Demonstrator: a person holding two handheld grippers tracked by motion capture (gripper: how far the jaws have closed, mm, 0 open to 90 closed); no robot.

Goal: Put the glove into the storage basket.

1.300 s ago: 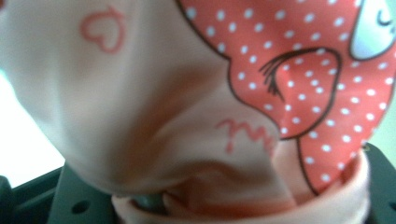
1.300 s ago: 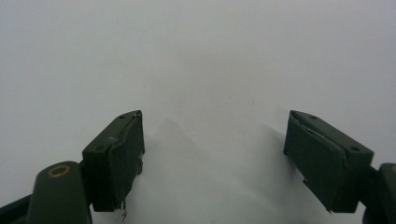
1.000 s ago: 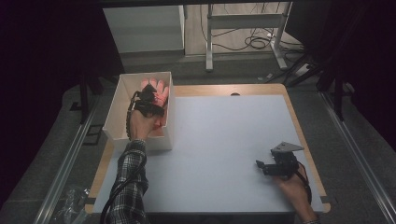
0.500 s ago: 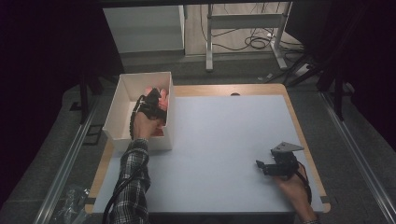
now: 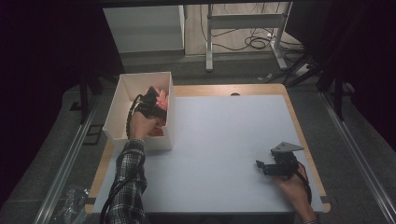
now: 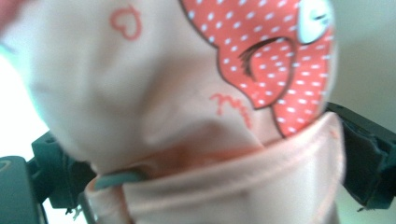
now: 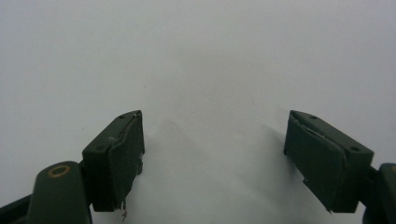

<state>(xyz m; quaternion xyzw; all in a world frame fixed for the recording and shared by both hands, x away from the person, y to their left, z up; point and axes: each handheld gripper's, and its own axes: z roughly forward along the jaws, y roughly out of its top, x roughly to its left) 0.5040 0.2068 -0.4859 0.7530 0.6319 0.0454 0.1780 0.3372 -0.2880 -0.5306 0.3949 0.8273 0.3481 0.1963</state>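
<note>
A pink garment (image 5: pixel 162 95) with a red white-dotted print (image 6: pixel 261 51) lies in the white box (image 5: pixel 116 100) at the table's far left. My left gripper (image 5: pixel 152 100) reaches down into that box. Its jaws have just been opening and stand wide, with the soft cloth (image 6: pixel 140 102) bunched loosely between them. At the near right, my right gripper (image 5: pixel 261 167) rests low over the white tabletop (image 5: pixel 224 135). In the right gripper view it (image 7: pixel 215 140) is open, with only bare white surface between its fingers.
The white top sits on a wooden table whose edge (image 5: pixel 299 126) shows at the right and back. Behind the table stand a pale cabinet (image 5: pixel 144 28) and a metal frame (image 5: pixel 243 18), with cables (image 5: pixel 257 44) on the floor. Metal rails (image 5: pixel 70 154) run along both sides.
The left gripper's jaws have opened and the pink garment has dropped lower into the box. The right hand has stayed where it was.
</note>
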